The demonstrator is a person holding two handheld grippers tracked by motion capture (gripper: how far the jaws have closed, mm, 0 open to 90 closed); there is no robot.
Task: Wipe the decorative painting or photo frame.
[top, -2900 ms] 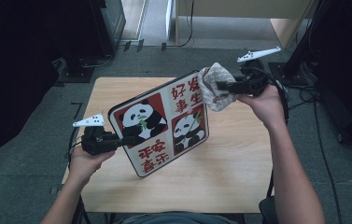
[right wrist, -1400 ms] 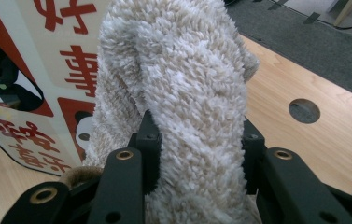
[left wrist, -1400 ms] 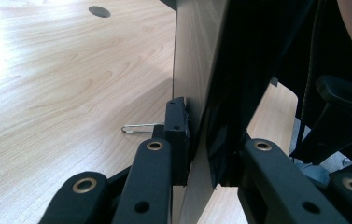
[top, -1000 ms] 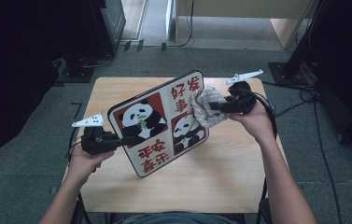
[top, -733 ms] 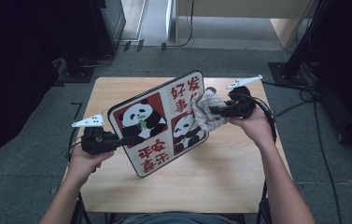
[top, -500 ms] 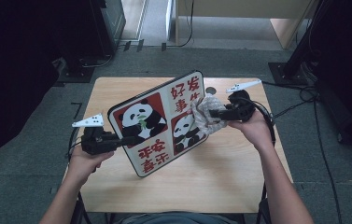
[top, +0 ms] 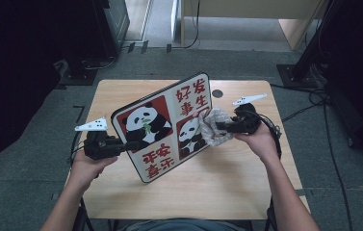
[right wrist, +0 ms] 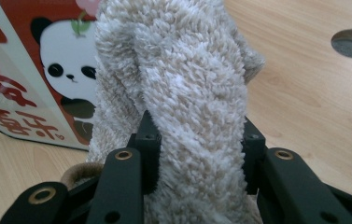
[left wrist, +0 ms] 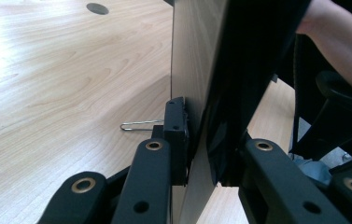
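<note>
Behind board (left wrist: pixel 197 70), left tool view: wire clip (left wrist: pixel 138 125) on table (left wrist: pixel 47 93).

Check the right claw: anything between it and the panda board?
Yes: the beige fluffy cloth, clamped in the right claw, sits against the panda board, as the right gripper view shows. The high view agrees.

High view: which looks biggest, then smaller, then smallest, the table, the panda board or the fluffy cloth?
1. Table
2. Panda board, held tilted above the table and nearer the camera, so it may look larger than it is
3. Fluffy cloth
</note>
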